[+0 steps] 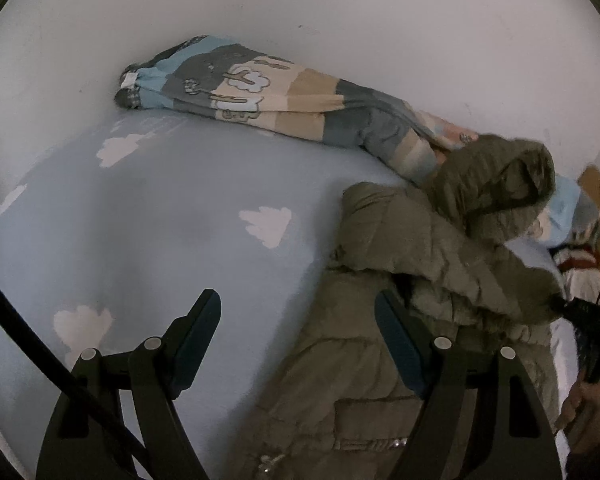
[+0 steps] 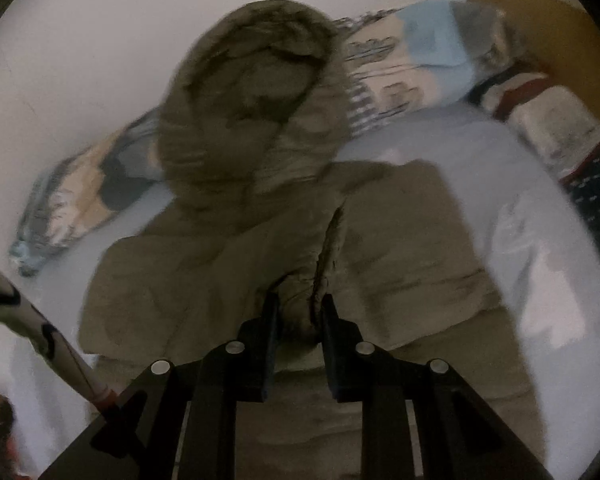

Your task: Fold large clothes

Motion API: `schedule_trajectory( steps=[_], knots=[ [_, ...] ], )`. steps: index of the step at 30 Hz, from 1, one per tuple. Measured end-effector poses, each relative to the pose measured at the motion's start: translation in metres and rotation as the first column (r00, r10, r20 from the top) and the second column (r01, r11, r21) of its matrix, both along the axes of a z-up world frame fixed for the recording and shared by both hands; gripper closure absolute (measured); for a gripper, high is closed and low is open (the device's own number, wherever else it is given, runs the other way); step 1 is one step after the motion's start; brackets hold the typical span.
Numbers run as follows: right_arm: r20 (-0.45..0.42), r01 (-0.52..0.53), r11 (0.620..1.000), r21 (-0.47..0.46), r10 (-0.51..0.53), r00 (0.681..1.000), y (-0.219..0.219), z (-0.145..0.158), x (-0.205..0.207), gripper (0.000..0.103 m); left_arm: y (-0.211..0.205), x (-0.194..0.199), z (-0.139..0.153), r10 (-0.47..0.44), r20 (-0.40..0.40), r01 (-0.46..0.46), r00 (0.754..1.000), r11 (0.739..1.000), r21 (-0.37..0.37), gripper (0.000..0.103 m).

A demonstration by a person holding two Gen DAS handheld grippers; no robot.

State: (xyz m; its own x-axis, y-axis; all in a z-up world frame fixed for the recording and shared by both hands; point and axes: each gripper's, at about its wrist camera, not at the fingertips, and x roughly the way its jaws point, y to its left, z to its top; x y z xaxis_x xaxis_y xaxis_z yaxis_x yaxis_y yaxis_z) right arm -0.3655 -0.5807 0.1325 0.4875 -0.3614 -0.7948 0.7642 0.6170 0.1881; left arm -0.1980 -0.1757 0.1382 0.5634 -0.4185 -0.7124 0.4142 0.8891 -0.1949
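Currently the olive puffer jacket (image 1: 400,280) lies spread on the bed (image 1: 160,216), hood (image 2: 256,76) toward the rolled patterned duvet (image 1: 260,92) by the wall. The right claw (image 2: 298,320) pinches a bunched fold near the jacket's middle; the left claw (image 1: 300,320) hangs wide apart, empty, over its edge. Puffy and soft, it probably springs back, so seams or hem likely give the firmest hold.

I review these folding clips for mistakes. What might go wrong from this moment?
The right tool pinches only a small bunch of the puffy olive jacket, so it may slip out. The left tool is open and holds nothing, so the jacket may sag unevenly. The hood leans on the rolled quilt and might drag it.
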Motion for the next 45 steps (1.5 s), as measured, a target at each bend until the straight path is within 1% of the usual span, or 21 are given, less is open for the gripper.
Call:
schedule_trajectory(
  steps=[3,4,7,9,12,15,16,17,18,19,20,22,24,27,29,31,35,37,39,42,45],
  knots=[
    [-0.058,0.042,0.998,-0.056,-0.045,0.997,-0.015,-0.010,-0.006,0.081,-0.013,-0.006,-0.004,-0.031,0.008,0.031,0.999,0.999,0.029,0.025],
    [-0.072,0.048,0.997,-0.062,-0.053,0.996,-0.019,-0.015,-0.007,0.081,-0.017,-0.008,-0.006,-0.040,0.007,0.039,0.999,0.999,0.037,0.025],
    [-0.100,0.071,0.997,-0.024,-0.073,0.992,-0.034,-0.037,-0.014,0.081,-0.037,-0.015,-0.018,-0.092,0.001,0.091,0.996,0.992,0.086,0.025],
    [-0.116,0.075,0.997,-0.016,-0.076,0.990,-0.038,-0.050,-0.017,0.081,-0.053,-0.023,-0.029,-0.133,-0.004,0.133,0.991,0.982,0.134,0.025],
    [-0.118,0.086,0.996,-0.005,-0.086,0.989,-0.041,-0.063,-0.021,0.080,-0.070,-0.030,-0.043,-0.174,-0.028,0.176,0.984,0.969,0.174,0.025],
    [-0.118,0.090,0.996,0.009,-0.089,0.989,-0.045,-0.070,-0.021,0.074,-0.083,-0.035,-0.053,-0.201,-0.046,0.207,0.978,0.957,0.202,0.025],
    [-0.121,0.090,0.996,0.013,-0.088,0.989,-0.046,-0.070,-0.021,0.068,-0.085,-0.036,-0.054,-0.206,-0.046,0.211,0.977,0.956,0.205,0.025],
    [-0.131,0.093,0.996,0.013,-0.090,0.987,-0.049,-0.068,-0.023,0.053,-0.088,-0.038,-0.054,-0.214,-0.044,0.218,0.976,0.954,0.207,0.025],
    [-0.141,0.100,0.995,0.015,-0.097,0.985,-0.048,-0.065,-0.024,0.043,-0.089,-0.039,-0.054,-0.216,-0.042,0.220,0.975,0.953,0.207,0.025],
    [-0.145,0.112,0.994,0.016,-0.109,0.983,-0.048,-0.061,-0.028,0.029,-0.090,-0.040,-0.053,-0.218,-0.038,0.221,0.975,0.954,0.203,0.025],
    [-0.134,0.123,0.992,0.016,-0.120,0.984,-0.047,-0.056,-0.034,0.028,-0.090,-0.040,-0.052,-0.218,-0.036,0.221,0.975,0.955,0.200,0.025],
    [-0.099,0.132,0.991,0.005,-0.130,0.987,-0.043,-0.043,-0.046,0.028,-0.092,-0.040,-0.052,-0.217,-0.037,0.220,0.975,0.956,0.194,0.025],
    [-0.075,0.125,0.991,-0.052,-0.129,0.989,-0.033,-0.027,-0.052,0.028,-0.094,-0.041,-0.054,-0.217,-0.042,0.221,0.975,0.955,0.196,0.025],
    [-0.016,0.053,0.995,-0.081,-0.055,0.998,-0.015,-0.007,-0.044,0.028,-0.100,-0.044,-0.059,-0.225,-0.046,0.230,0.973,0.950,0.213,0.025],
    [0.008,-0.018,0.998,-0.055,0.019,1.000,-0.002,-0.003,-0.026,0.028,-0.103,-0.046,-0.060,-0.232,-0.045,0.236,0.972,0.946,0.223,0.025],
    [0.011,-0.074,0.997,-0.029,0.075,0.997,0.010,-0.005,-0.005,0.028,-0.105,-0.047,-0.062,-0.236,-0.045,0.240,0.971,0.943,0.229,0.025],
    [-0.044,-0.163,0.986,-0.017,0.162,0.986,0.036,-0.024,0.046,0.028,-0.108,-0.047,-0.067,-0.245,-0.058,0.252,0.968,0.938,0.238,0.025],
    [-0.109,-0.181,0.983,-0.025,0.178,0.978,0.044,-0.042,0.068,0.028,-0.111,-0.049,-0.072,-0.254,-0.075,0.265,0.964,0.934,0.241,0.025],
    [-0.177,-0.189,0.982,-0.022,0.182,0.967,0.047,-0.062,0.082,0.028,-0.116,-0.051,-0.082,-0.267,-0.108,0.287,0.958,0.922,0.259,0.025],
    [-0.215,-0.191,0.982,-0.018,0.182,0.959,0.048,-0.080,0.087,0.026,-0.124,-0.052,-0.101,-0.272,-0.160,0.310,0.949,0.895,0.321,0.025],
    [-0.233,-0.201,0.979,-0.013,0.193,0.953,0.047,-0.081,0.089,0.024,-0.125,-0.054,-0.106,-0.268,-0.163,0.309,0.949,0.889,0.339,0.025]
  ],
)
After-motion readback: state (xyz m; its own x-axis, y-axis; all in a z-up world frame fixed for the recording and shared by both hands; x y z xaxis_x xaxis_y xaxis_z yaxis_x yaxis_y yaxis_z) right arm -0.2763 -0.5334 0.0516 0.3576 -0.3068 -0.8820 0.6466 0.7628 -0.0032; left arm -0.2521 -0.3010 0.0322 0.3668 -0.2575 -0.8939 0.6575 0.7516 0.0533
